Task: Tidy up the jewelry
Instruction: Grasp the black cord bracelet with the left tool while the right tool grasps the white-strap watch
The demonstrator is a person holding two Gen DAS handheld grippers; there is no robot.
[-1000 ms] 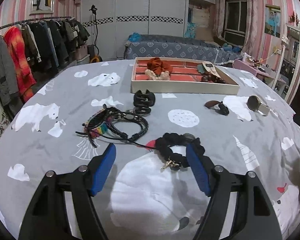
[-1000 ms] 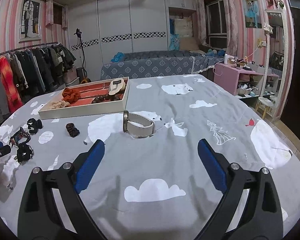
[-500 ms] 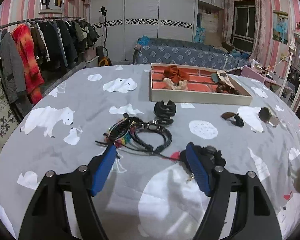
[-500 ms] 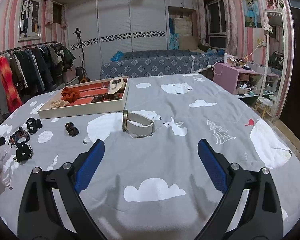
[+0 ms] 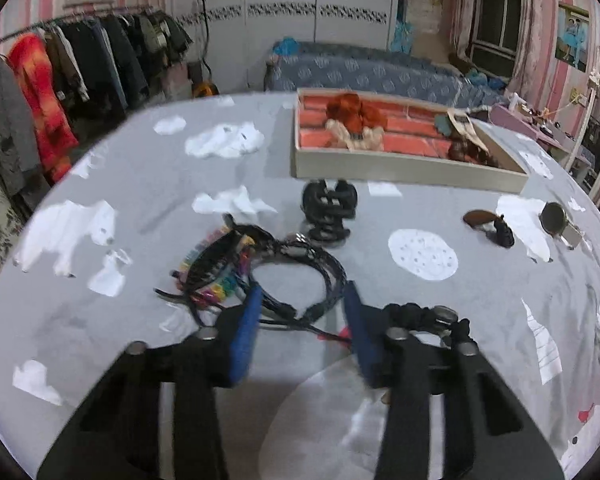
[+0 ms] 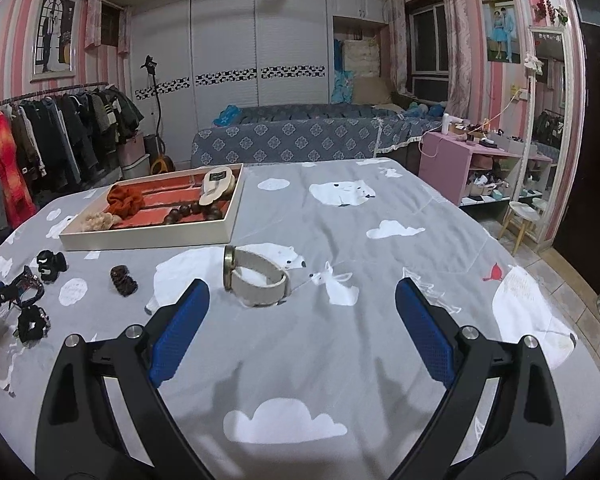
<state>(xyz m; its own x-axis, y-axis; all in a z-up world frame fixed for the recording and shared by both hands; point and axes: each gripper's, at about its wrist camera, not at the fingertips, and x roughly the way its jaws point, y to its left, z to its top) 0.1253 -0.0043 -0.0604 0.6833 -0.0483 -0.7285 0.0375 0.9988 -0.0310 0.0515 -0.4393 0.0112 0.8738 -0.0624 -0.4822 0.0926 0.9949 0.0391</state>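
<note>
1. From my left wrist camera, the clothes rail of dark coats with one orange jacket [image 5: 40, 92] stands at ten o'clock, beyond the edge of the grey cloud-and-bear printed bedspread [image 5: 132, 184].
2. My left gripper [image 5: 300, 300] has just been narrowing its jaws; the blue pads flank the near arc of the black braided cord bracelet [image 5: 324, 276]. I cannot tell whether they press it yet; I read the gripper as released.
3. Tangled against that bracelet at eleven o'clock lies the rainbow-beaded black band [image 5: 216, 268].
4. At twelve o'clock a black claw hair clip [image 5: 330, 212] sits between the bracelets and the cream-walled tray with red lining [image 5: 400, 164].
5. A black scrunchie with metal charms [image 5: 424, 316] lies just right of my right-hand pad.
6. At two o'clock rest a small brown clip [image 5: 488, 224] and a beige-strapped round watch [image 5: 558, 222].
7. My right gripper [image 6: 302, 320] hangs released, holding nothing, with the watch at twelve o'clock ahead of its left pad.
</note>
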